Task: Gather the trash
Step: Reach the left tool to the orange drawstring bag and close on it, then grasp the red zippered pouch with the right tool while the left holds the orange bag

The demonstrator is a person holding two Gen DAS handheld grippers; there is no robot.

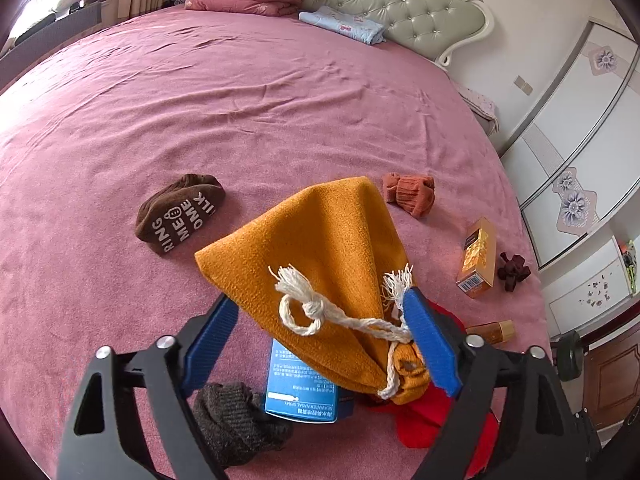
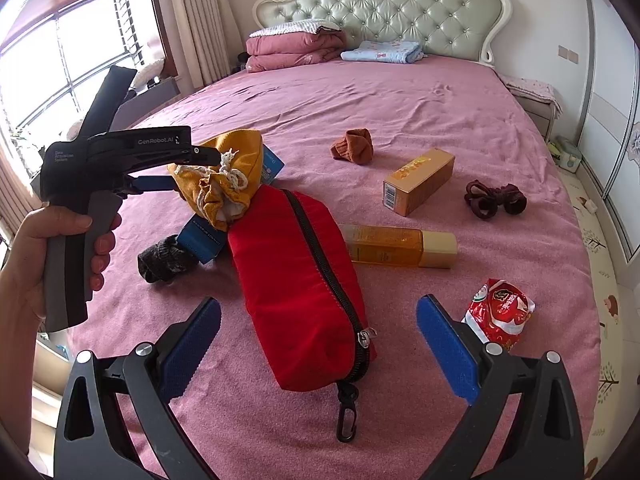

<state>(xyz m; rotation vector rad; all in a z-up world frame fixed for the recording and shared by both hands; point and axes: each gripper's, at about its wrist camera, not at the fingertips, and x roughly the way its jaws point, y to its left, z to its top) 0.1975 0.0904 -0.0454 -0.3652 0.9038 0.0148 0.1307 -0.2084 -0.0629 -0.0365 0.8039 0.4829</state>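
Left wrist view first, reading across: a brown sock with white lettering (image 1: 180, 216) lies on the pink bed (image 1: 280, 100), and closer to me the left tool (image 1: 320, 308) stands partly open around a yellow drawstring pouch (image 1: 320, 240). The tool's right pad touches the pouch's gathered neck and cord, while its left pad stands clear of the cloth, so I would not call that a grip. Under the pouch I see a dark grey sock (image 1: 236, 420), a blue box (image 1: 304, 384) and a red zip bag (image 1: 432, 412). In the right wrist view a hand (image 2: 60, 248) at the far left holds that left tool by its handle. Further right on the bed come a rust-coloured sock (image 2: 354, 146), an orange box (image 2: 420, 184), an amber bottle (image 2: 392, 244) on its side and a knot of dark red hair ties (image 2: 494, 198). The right tool (image 2: 318, 324) is spread wide with nothing in it; the near end of the red bag lies on the bed between its two fingers. The trash I can pick out, a crumpled red snack wrapper (image 2: 500, 312), sits on the bed just beside the outer side of the right finger, near the bed's right edge.
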